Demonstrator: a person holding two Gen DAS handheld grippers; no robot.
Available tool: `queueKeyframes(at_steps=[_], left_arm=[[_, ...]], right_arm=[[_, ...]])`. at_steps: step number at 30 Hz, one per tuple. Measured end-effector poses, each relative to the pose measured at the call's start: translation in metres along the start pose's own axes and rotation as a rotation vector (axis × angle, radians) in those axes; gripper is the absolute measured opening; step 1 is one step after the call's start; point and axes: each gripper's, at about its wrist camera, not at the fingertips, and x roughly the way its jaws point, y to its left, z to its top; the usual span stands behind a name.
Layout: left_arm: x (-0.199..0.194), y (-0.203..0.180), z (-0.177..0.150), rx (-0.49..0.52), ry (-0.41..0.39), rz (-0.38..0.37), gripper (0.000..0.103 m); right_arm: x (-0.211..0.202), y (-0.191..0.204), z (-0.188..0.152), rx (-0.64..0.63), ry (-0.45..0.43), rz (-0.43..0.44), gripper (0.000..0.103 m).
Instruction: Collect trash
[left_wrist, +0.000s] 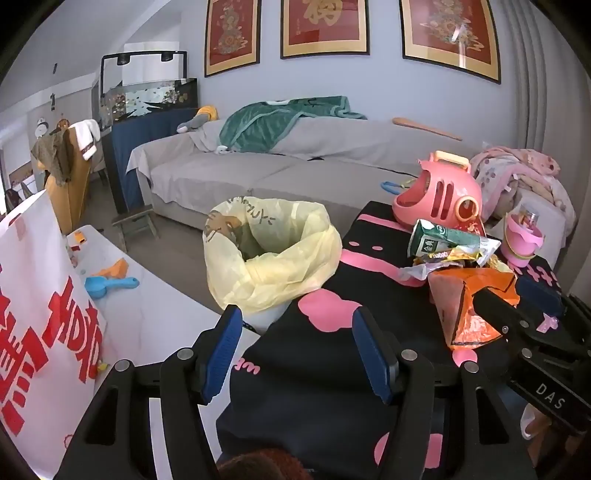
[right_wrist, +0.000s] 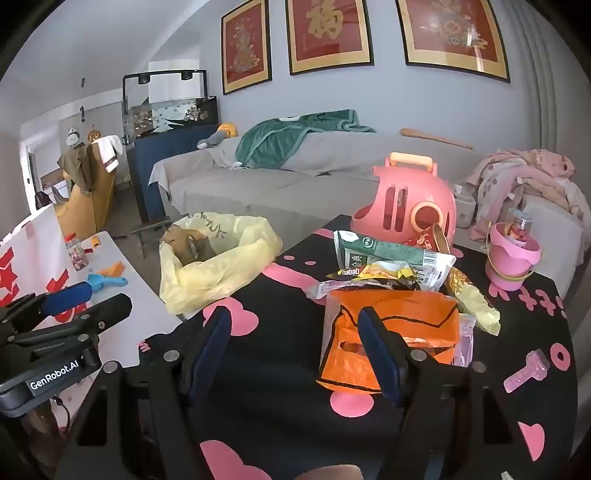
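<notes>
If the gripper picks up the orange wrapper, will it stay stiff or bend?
The orange wrapper looks like thin creased film, so it will probably flop and crumple. It seems empty, so likely very light. Its glossy surface may slip between the pads.

Ahead of the right gripper (right_wrist: 297, 350) a pile of wrappers (right_wrist: 391, 280) lies on the table (right_wrist: 295, 424), the lined bin (right_wrist: 218, 258) to its left, a toy bucket (right_wrist: 511, 258) to its right.

Crumpled wrappers (right_wrist: 391, 273) and an orange bag (right_wrist: 395, 332) lie heaped centre-right; the yellow-lined bin (right_wrist: 218, 258) stands open, centre-left.
</notes>
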Motion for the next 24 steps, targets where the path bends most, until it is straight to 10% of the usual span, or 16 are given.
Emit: queueKeyframes(at_steps=[24], left_arm=[[-0.0001,-0.0001,0.0004,0.003,0.005,0.007,0.062]], right_arm=[[-0.0008,0.0006,0.0000,-0.007,0.011,-0.003,0.068]])
